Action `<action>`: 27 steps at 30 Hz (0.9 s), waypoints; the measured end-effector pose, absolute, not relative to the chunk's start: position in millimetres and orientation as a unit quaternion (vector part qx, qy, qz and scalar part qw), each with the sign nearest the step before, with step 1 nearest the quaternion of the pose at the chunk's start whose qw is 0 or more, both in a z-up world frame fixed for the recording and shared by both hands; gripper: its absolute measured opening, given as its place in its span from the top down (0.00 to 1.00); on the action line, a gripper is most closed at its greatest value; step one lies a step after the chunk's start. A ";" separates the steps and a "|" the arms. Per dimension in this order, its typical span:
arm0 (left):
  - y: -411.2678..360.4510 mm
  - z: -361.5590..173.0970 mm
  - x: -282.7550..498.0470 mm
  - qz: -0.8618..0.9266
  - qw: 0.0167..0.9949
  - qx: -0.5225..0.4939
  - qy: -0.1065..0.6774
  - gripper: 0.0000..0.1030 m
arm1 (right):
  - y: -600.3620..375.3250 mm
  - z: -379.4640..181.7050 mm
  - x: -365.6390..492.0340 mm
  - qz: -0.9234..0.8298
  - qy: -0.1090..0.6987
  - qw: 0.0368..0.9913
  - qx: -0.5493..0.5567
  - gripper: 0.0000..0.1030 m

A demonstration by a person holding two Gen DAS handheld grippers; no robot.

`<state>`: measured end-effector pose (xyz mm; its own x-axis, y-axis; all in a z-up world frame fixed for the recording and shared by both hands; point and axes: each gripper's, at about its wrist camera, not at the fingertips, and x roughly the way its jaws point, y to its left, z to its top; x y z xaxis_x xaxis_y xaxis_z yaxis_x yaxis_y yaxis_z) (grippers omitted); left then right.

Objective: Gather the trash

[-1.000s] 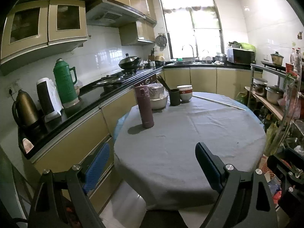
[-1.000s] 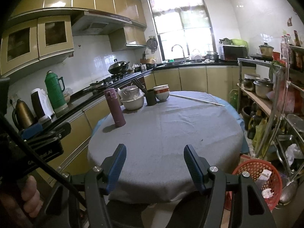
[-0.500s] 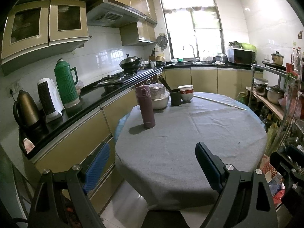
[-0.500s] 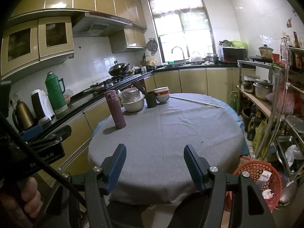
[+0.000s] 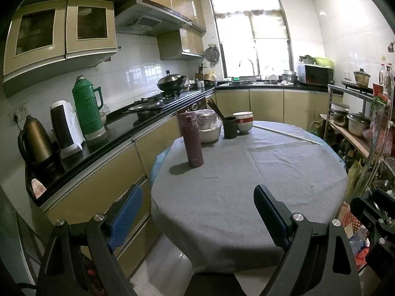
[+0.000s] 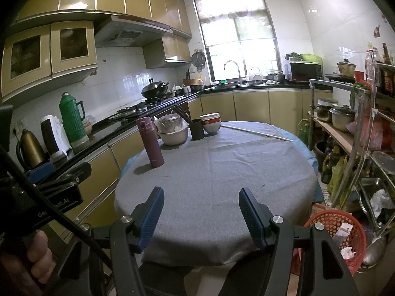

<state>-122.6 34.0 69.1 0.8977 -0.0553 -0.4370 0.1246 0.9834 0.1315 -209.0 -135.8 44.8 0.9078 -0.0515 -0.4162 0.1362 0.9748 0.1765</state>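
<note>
Right wrist: table edge near fingers.

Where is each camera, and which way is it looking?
Left wrist: sits on the left gripper, looking forward and a bit down at the round table and counter; its two open blue fingers show, and the other gripper at the right edge.
Right wrist: sits on the right gripper, facing the same table, with the red basket low right; its open fingers show, plus the left gripper and a hand at the left edge.
Both share the purple bottle, the bowls and the window.
</note>
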 end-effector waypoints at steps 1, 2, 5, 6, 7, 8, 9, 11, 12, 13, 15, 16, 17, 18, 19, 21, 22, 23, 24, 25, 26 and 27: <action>34.2 69.2 -122.6 -0.046 0.971 0.079 0.221 0.11 | -135.8 44.8 -208.8 -0.048 0.210 0.971 0.101 0.35; 33.5 69.1 -122.8 -0.046 0.971 0.077 0.222 0.11 | -135.8 44.8 -208.8 -0.048 0.210 0.971 0.102 0.35; 34.1 69.4 -123.0 -0.048 0.971 0.078 0.222 0.11 | -136.1 44.8 -209.1 -0.048 0.209 0.971 0.101 0.35; 34.6 69.5 -123.0 -0.048 0.971 0.079 0.222 0.11 | -135.7 45.1 -209.0 -0.048 0.209 0.971 0.101 0.35; 34.1 69.4 -123.3 -0.049 0.971 0.079 0.222 0.11 | -136.0 45.0 -209.0 -0.048 0.209 0.971 0.101 0.35; 34.3 69.5 -123.3 -0.050 0.971 0.080 0.222 0.11 | -136.3 44.8 -209.1 -0.048 0.209 0.971 0.101 0.35; 34.8 69.5 -123.0 -0.050 0.970 0.081 0.222 0.11 | -135.9 44.9 -208.7 -0.048 0.209 0.971 0.101 0.35; 35.8 69.5 -122.5 -0.051 0.970 0.082 0.222 0.11 | -136.1 45.0 -208.8 -0.048 0.210 0.971 0.102 0.35; 36.3 69.4 -122.4 -0.051 0.970 0.082 0.221 0.11 | -135.9 45.1 -208.8 -0.048 0.210 0.971 0.102 0.35; 36.6 69.5 -122.2 -0.051 0.970 0.082 0.221 0.11 | -136.3 44.9 -209.0 -0.048 0.209 0.971 0.102 0.35; 36.8 69.3 -121.9 -0.051 0.970 0.082 0.221 0.11 | -136.0 45.1 -208.8 -0.048 0.209 0.971 0.102 0.35; 36.3 69.1 -121.9 -0.051 0.970 0.082 0.221 0.11 | -136.2 44.8 -208.8 -0.048 0.209 0.971 0.101 0.35; 36.6 69.0 -121.5 -0.050 0.970 0.082 0.222 0.11 | -136.3 44.7 -208.6 -0.047 0.210 0.971 0.101 0.35; 36.5 68.7 -121.0 -0.051 0.970 0.082 0.223 0.11 | -136.6 44.7 -209.0 -0.047 0.210 0.971 0.101 0.35; 35.6 68.6 -121.4 -0.051 0.970 0.083 0.223 0.11 | -136.6 44.5 -208.4 -0.048 0.209 0.971 0.102 0.35; 33.8 68.1 -120.5 -0.050 0.970 0.086 0.224 0.11 | -136.6 44.5 -208.1 -0.048 0.209 0.972 0.102 0.35; 32.5 68.1 -120.2 -0.051 0.969 0.088 0.224 0.11 | -136.9 44.7 -207.2 -0.048 0.208 0.972 0.102 0.35; 30.9 67.9 -119.4 -0.051 0.969 0.091 0.224 0.11 | -137.3 45.1 -205.4 -0.048 0.208 0.972 0.103 0.35; 29.3 67.6 -118.6 -0.051 0.969 0.092 0.224 0.11 | -138.0 45.5 -203.0 -0.048 0.207 0.972 0.103 0.35; 27.5 67.4 -116.9 -0.052 0.968 0.095 0.224 0.11 | -139.0 45.8 -200.2 -0.049 0.206 0.972 0.103 0.35; 25.5 67.0 -114.8 -0.052 0.968 0.099 0.225 0.11 | -140.8 46.5 -196.5 -0.049 0.206 0.972 0.104 0.35; 22.9 66.8 -111.4 -0.051 0.967 0.105 0.228 0.11 | -143.3 47.2 -192.8 -0.050 0.206 0.971 0.107 0.35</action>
